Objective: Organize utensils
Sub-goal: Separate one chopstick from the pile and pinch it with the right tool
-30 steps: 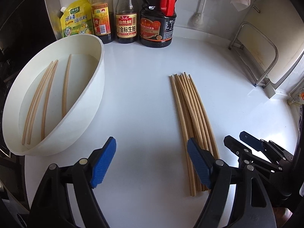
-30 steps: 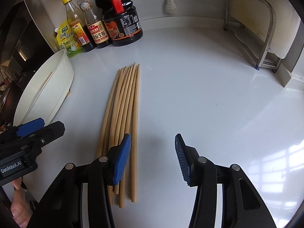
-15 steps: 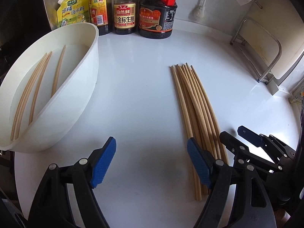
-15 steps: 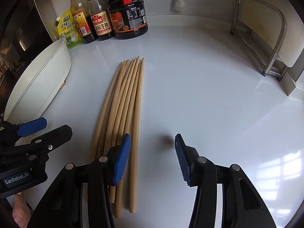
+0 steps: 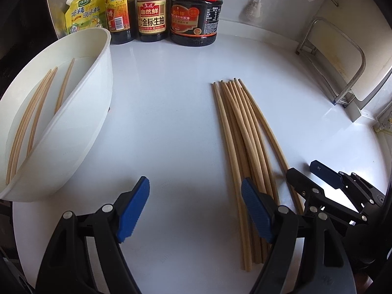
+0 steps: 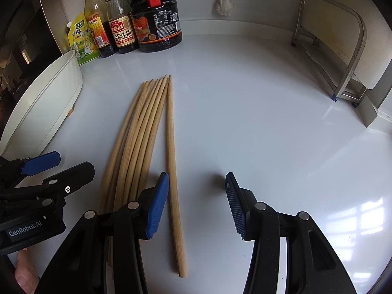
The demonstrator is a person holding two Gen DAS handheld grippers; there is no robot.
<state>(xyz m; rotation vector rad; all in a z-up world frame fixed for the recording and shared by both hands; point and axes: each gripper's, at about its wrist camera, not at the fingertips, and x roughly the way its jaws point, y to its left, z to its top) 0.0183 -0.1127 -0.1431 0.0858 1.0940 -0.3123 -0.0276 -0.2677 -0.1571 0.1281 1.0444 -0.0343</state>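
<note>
one chopstick split from the pile

since a second back: rightmost chopstick (image 6: 172,171) now lying apart from the pile (image 6: 137,152), a gap between them in the lower middle of the right view; earlier tight against it. right gripper (image 6: 196,201) spread, straddling that lone stick, left pad just beside it, nothing pinched. left gripper (image 5: 196,210) spread wide over bare counter (image 5: 171,122), empty, right pad over the pile's near end. bowl (image 5: 80,132) larger and nearer at left of the left view than before.

only in the left view: three chopsticks (image 5: 36,112) inside the bowl; right view gives just its outer wall at left edge. only in the right view: a fingertip at lower left, and "genrobot.ai" on the left gripper's body.

bottles (image 5: 152,9) across the top: middle label reads "自然鲜 金标生抽"; yellow pouch (image 5: 83,12) reads "鸡精调味料". metal rack (image 6: 343,56) at upper right.
</note>
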